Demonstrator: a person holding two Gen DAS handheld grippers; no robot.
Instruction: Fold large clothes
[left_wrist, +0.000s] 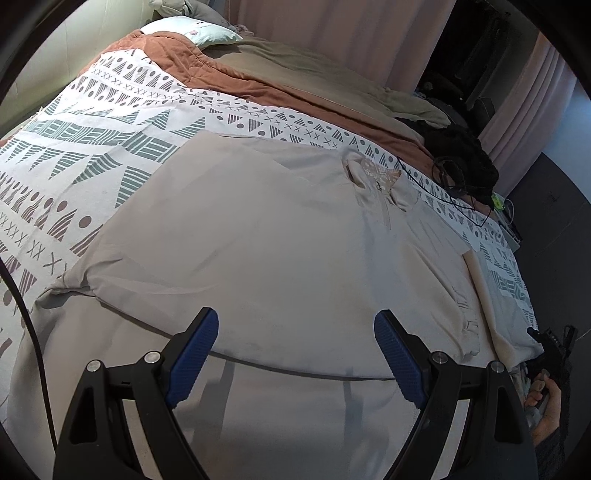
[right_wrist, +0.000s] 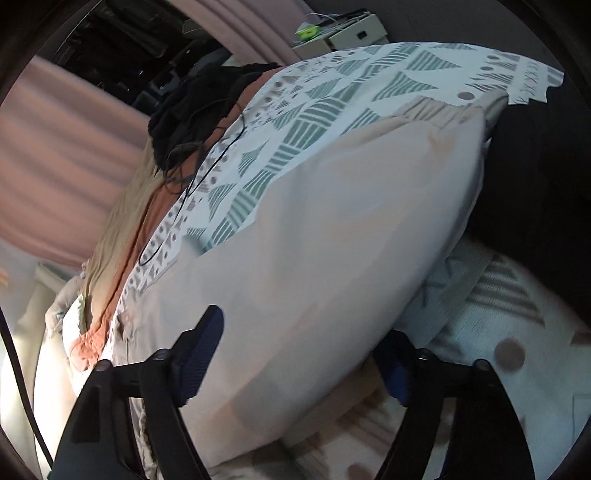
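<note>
Across the patterned bedspread (left_wrist: 110, 122) lies a large beige shirt (left_wrist: 258, 236), spread flat, its collar (left_wrist: 373, 177) toward one o'clock in the left wrist view and a short sleeve (left_wrist: 469, 317) trailing toward four o'clock. Over its near hem hangs the left gripper (left_wrist: 295, 350), blue pads wide apart and holding nothing. At four o'clock, by the bed's edge, the person's right hand (left_wrist: 546, 402) shows on its tool.

From the right wrist view, the right gripper (right_wrist: 303, 354) is spread too; shirt cloth runs between its fingers, the far pad half hidden behind a fold, with no pinch made. A black cord (right_wrist: 207, 177) and dark clothes (right_wrist: 195, 99) sit toward eleven o'clock, apart from the shirt.

This fabric looks thin, light and limp: it should sag and crease wherever it goes unsupported, and slide easily over the cover. Best holds, I judge, are the doubled hem corners or shoulder seams, one per gripper, so the panel lifts taut.
</note>
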